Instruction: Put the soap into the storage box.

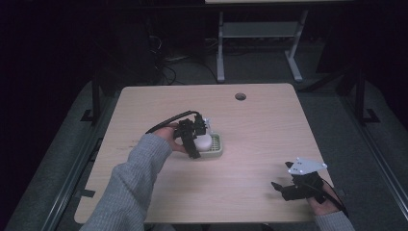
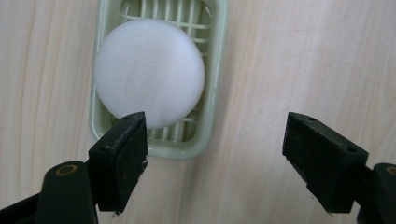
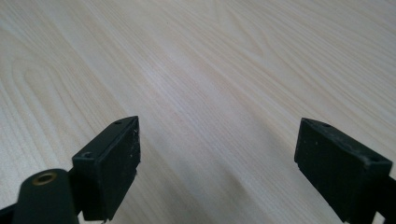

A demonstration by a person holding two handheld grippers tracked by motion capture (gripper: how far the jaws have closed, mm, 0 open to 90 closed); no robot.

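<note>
- Our left gripper [image 2: 215, 154]: jaws spread wide w/ nothing between them. In the left gripper view they hang above the near end of the soap dish, one jaw overlapping the dish edge, the other over bare wood.
- Just ahead of those jaws: the round white soap bar [image 2: 149, 79], lying in the pale green soap dish [image 2: 215, 84]. It sits toward one end, so slats of the dish floor show past it. No jaw touches the bar as far as we can tell.
- High view: left gripper [image 1: 195, 139] sits right at the dish [image 1: 219, 149], approx mid-desk, slightly left of centre; soap [image 1: 204, 142] shows white beside the black jaws.
- Our right gripper [image 3: 217, 172]: jaws also spread, gripping nothing, only bare wood grain ahead. In the high view it rests near the front right corner [image 1: 288, 190], well apart from the dish.
- The desk [image 1: 269, 139] carries nothing else we can see; a cable hole sits at the far edge.
- Progress, as we judge it: soap is seated in the dish w/ open jaws over it, so this is either a placement just finished (only backing the left hand off remains) or a pick about to start (close on the bar, lift). We can't tell which from these views alone.
- Right hand looks idle; no part for it yet.
</note>
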